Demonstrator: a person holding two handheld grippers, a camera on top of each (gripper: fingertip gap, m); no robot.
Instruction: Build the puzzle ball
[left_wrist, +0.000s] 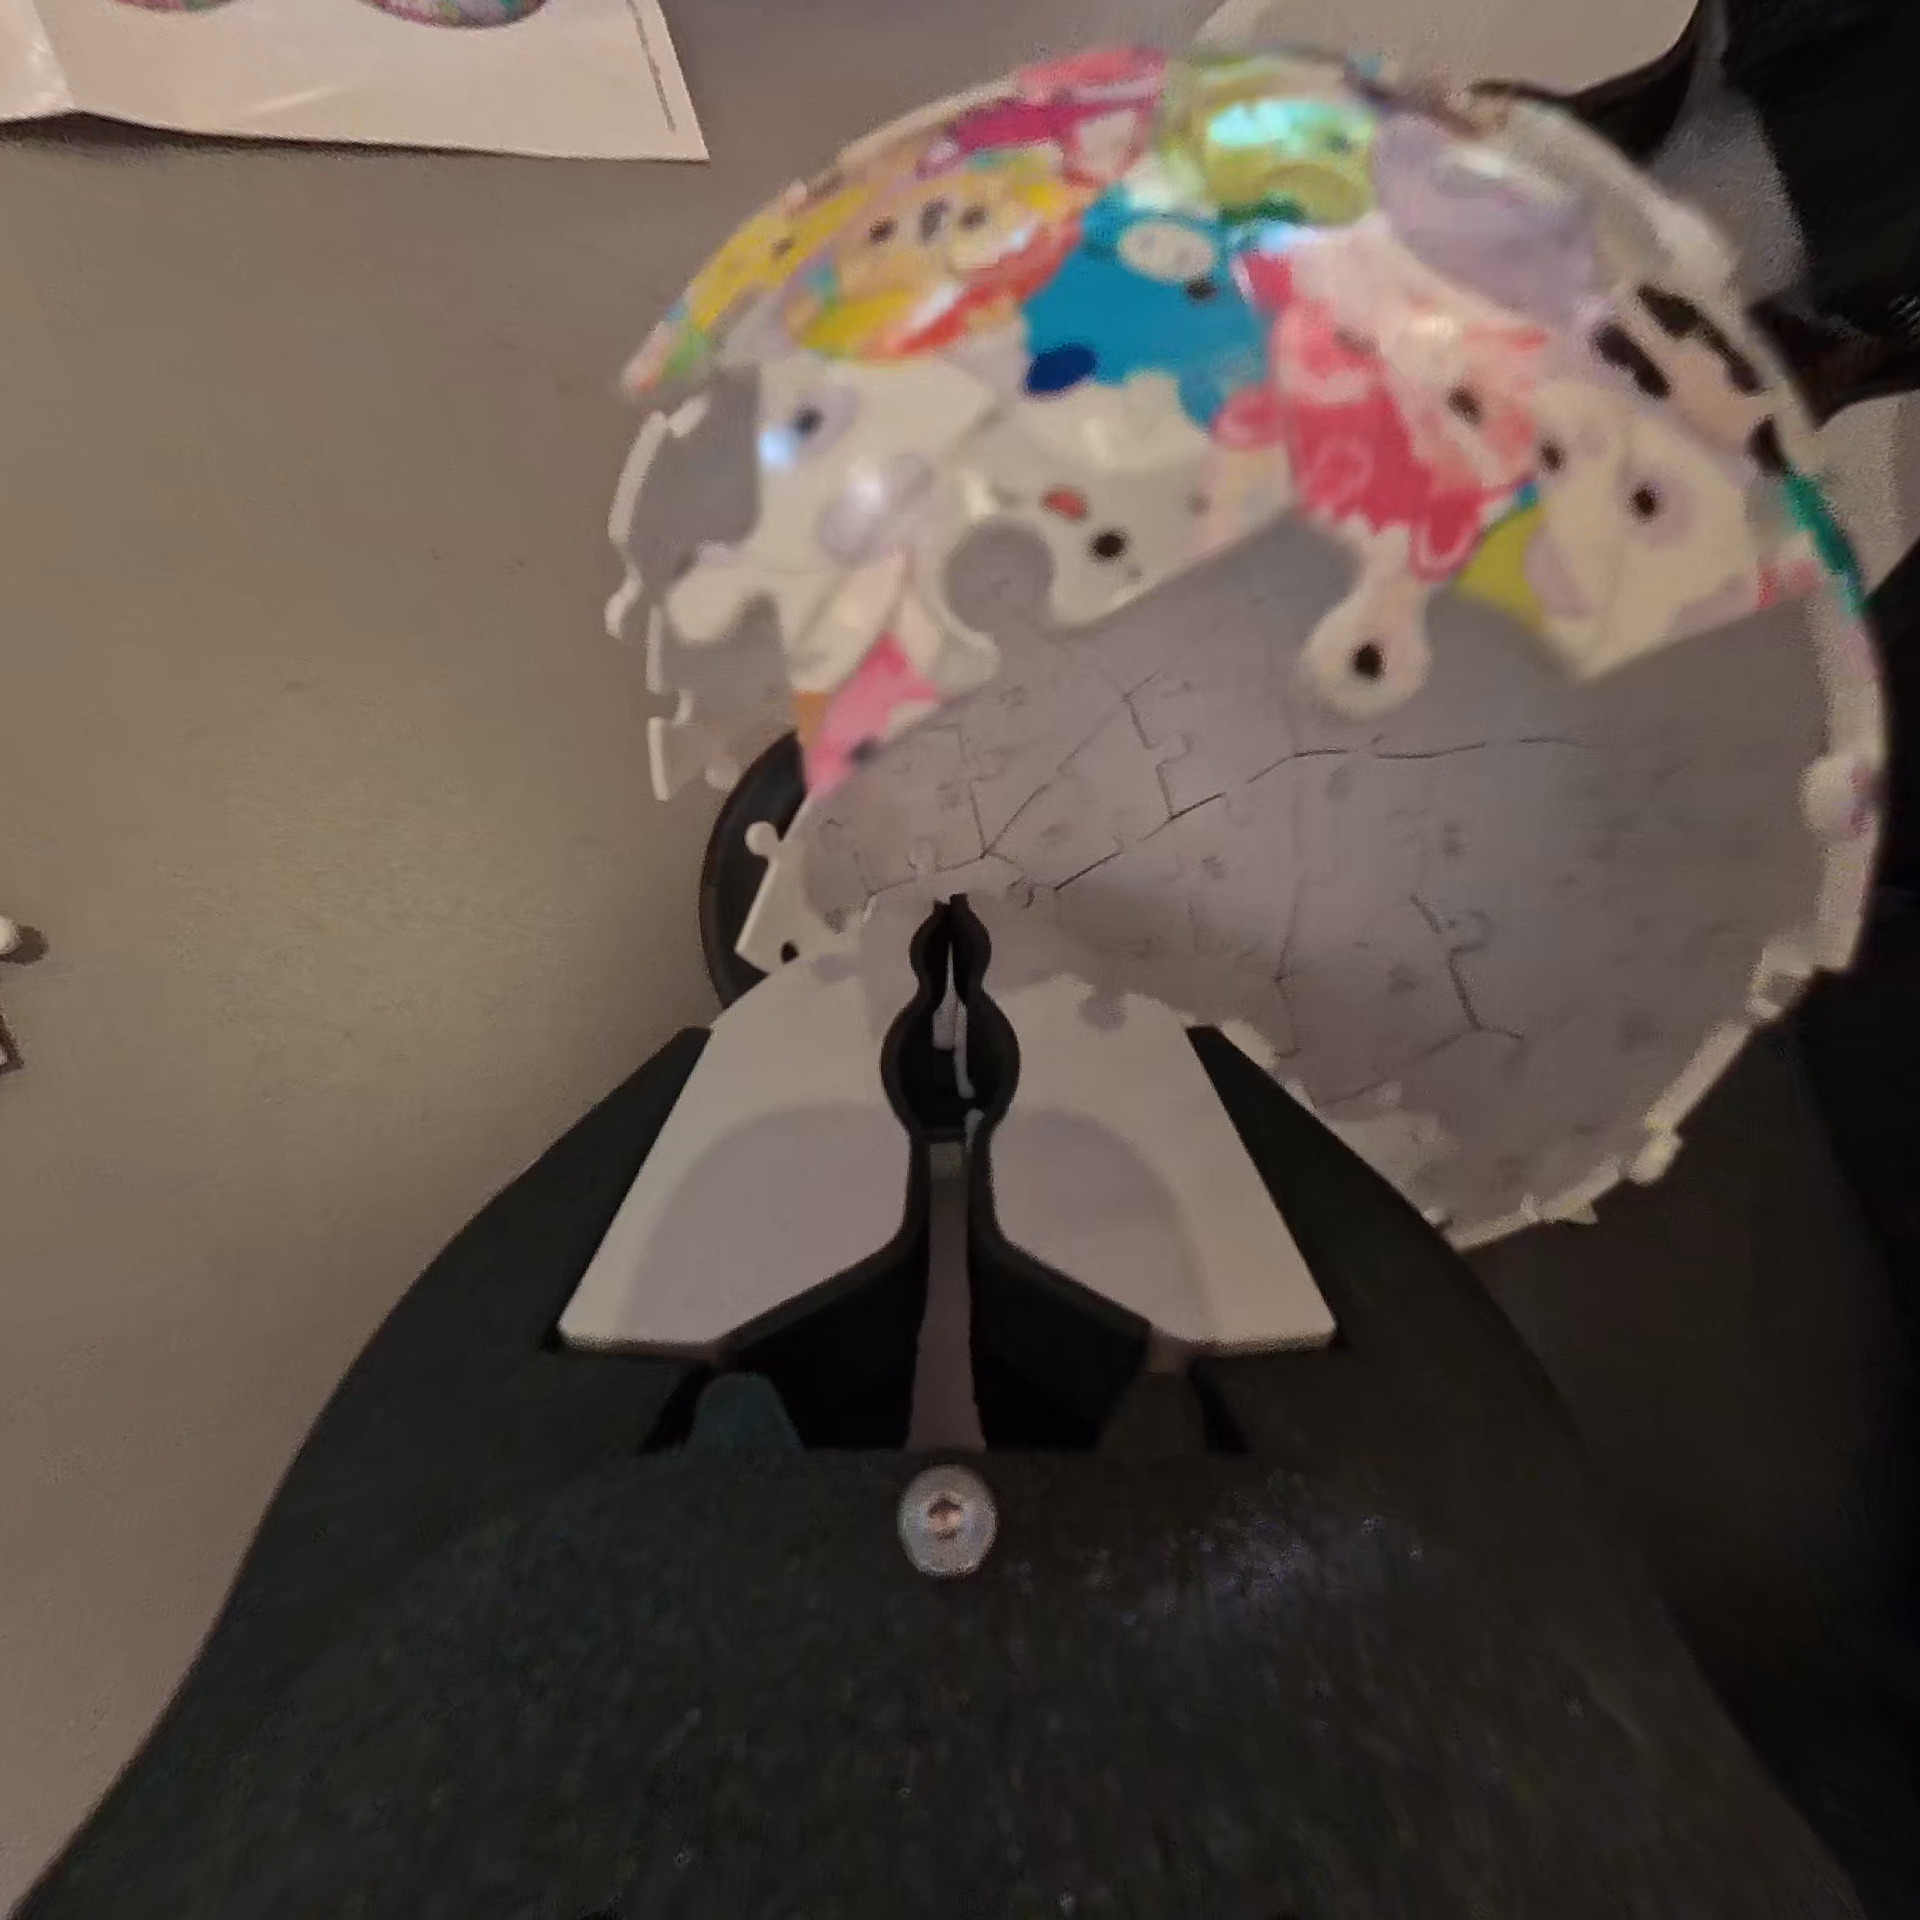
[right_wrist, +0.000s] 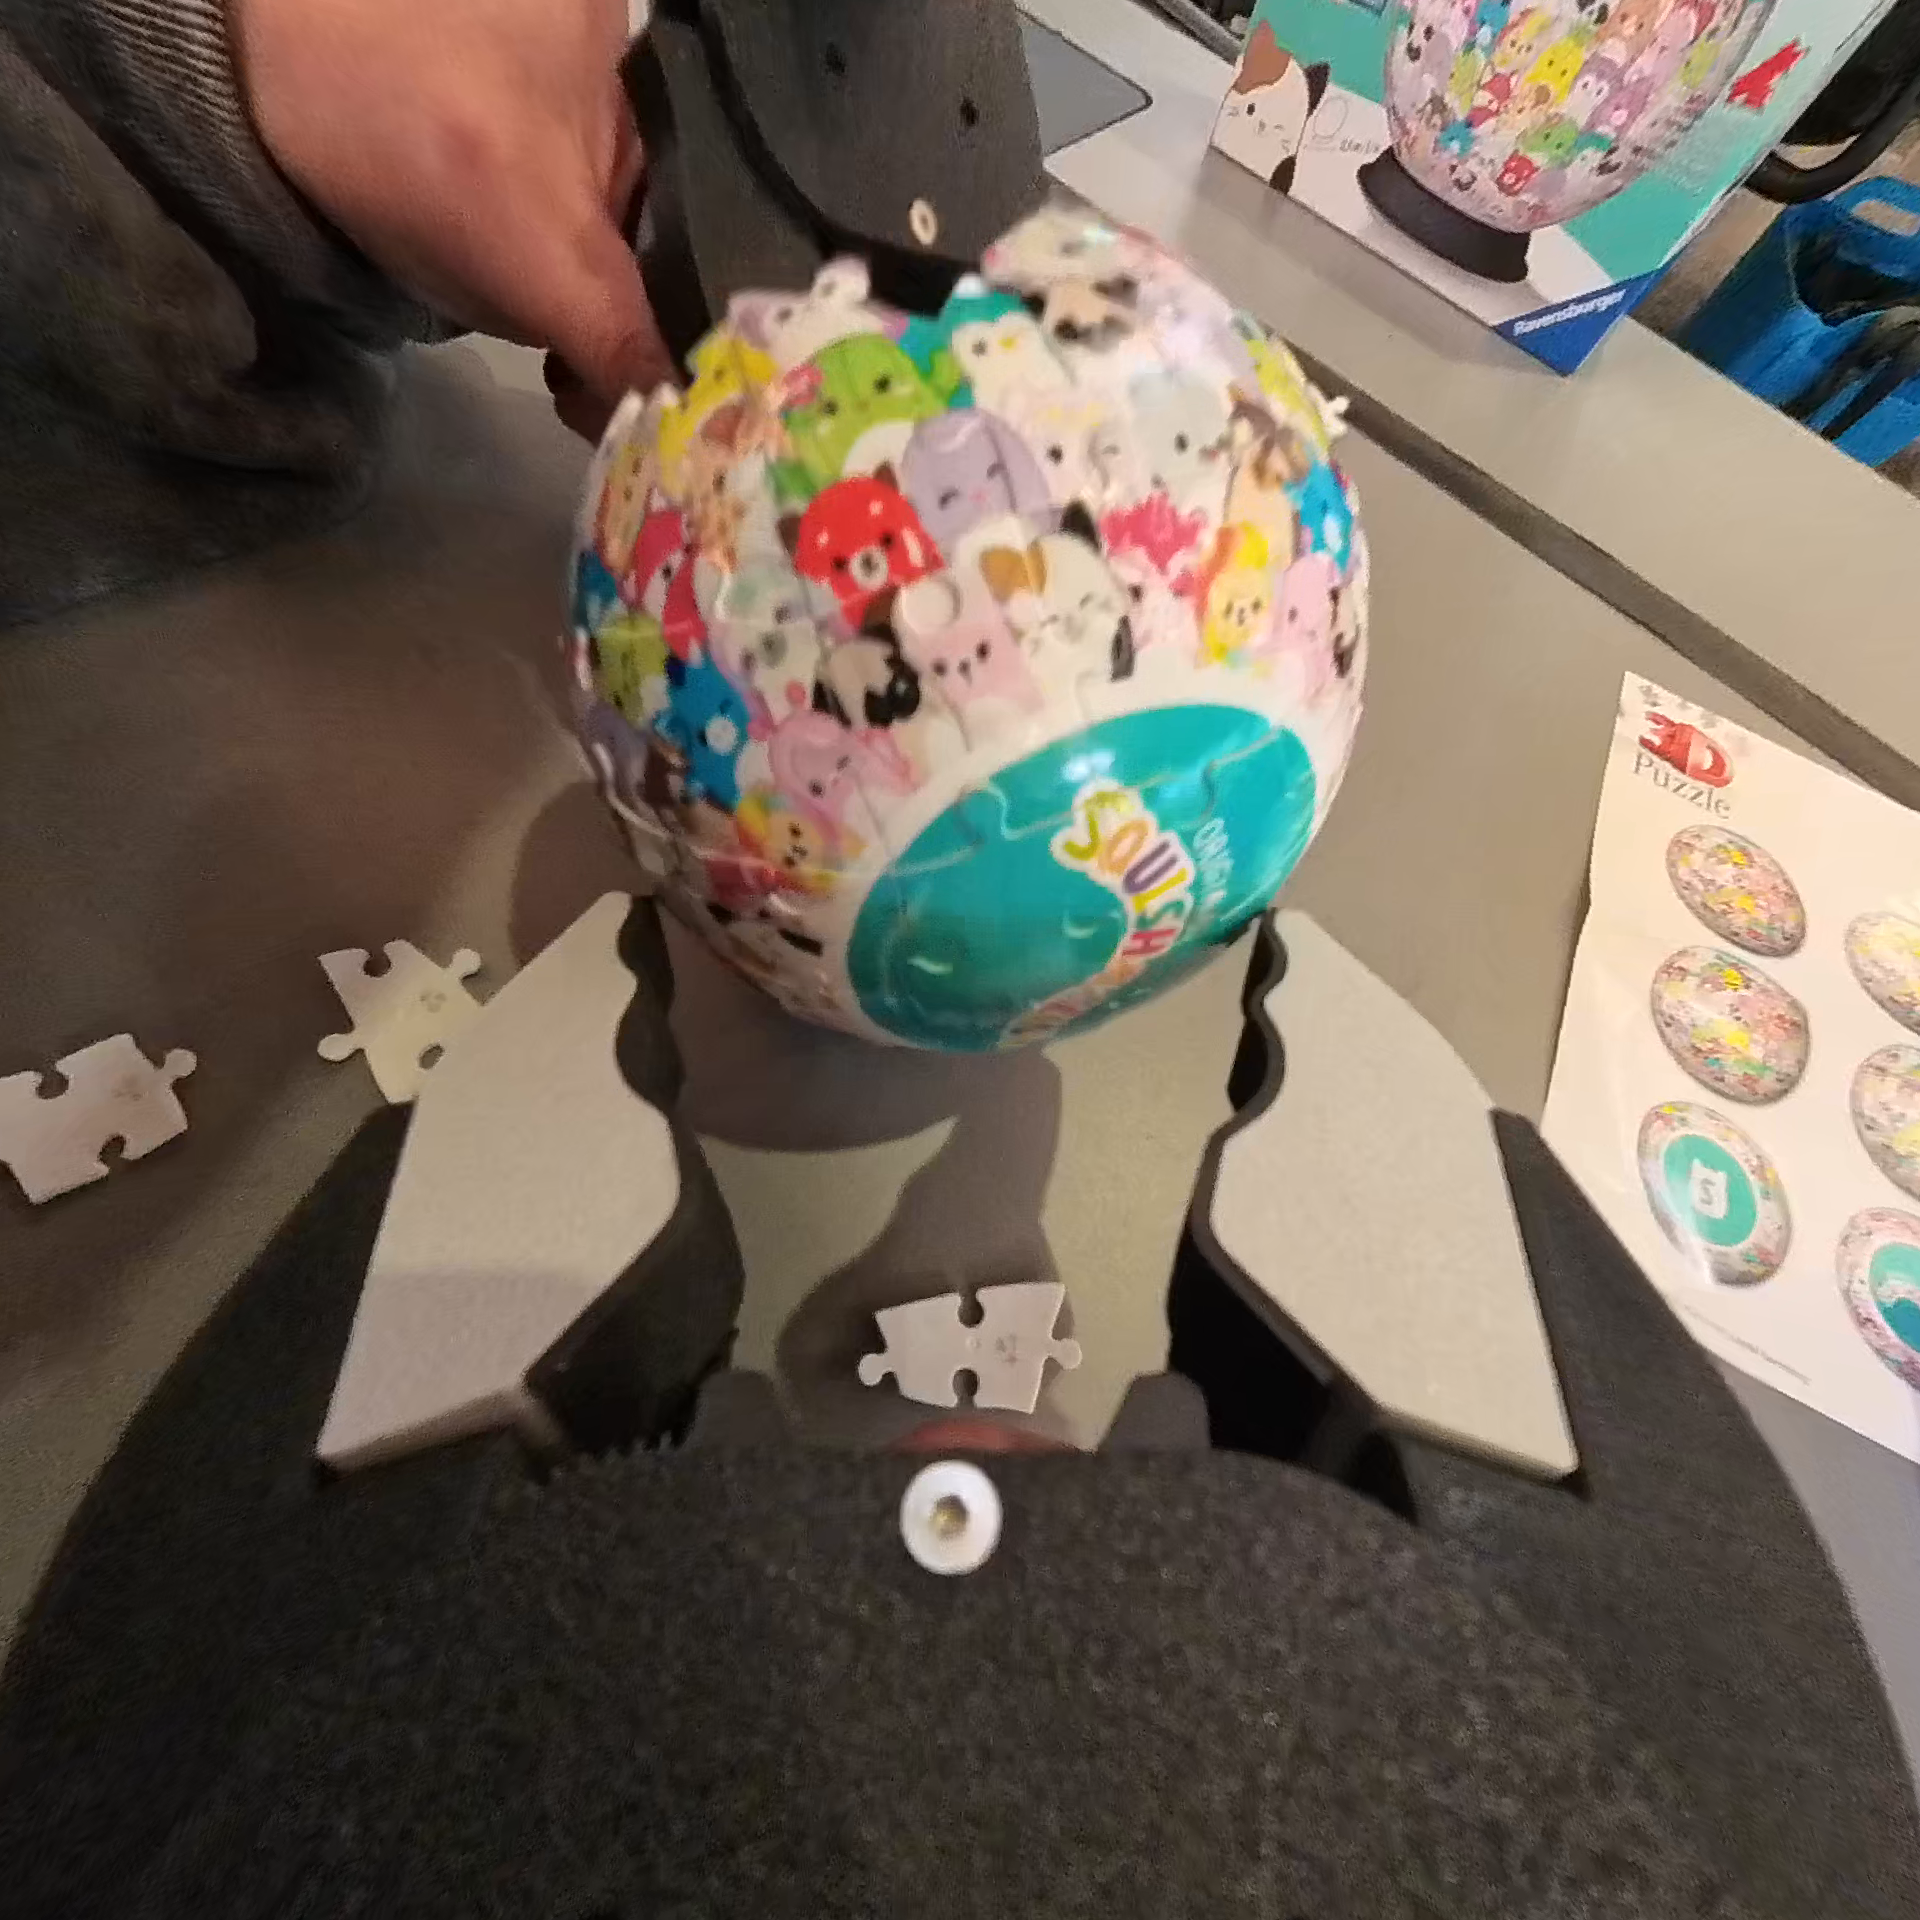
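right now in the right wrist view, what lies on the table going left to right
Loose puzzle piece → second loose piece → third piece between the open right gripper's fingers, under the puzzle ball that the left gripper holds → instruction sheet at the right edge.

Left claw (left_wrist: 951, 914) pinched closed; right claw (right_wrist: 945, 997) spread wide; a hand (right_wrist: 447, 156) grips the left one.

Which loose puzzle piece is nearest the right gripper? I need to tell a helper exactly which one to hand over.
Start at the colourful puzzle ball above the grey table. Come straight down toward the camera, between the open right gripper's two fingers. The loose piece lies there, blank white side up; the two other white pieces lie outside the fingers, off to the left.
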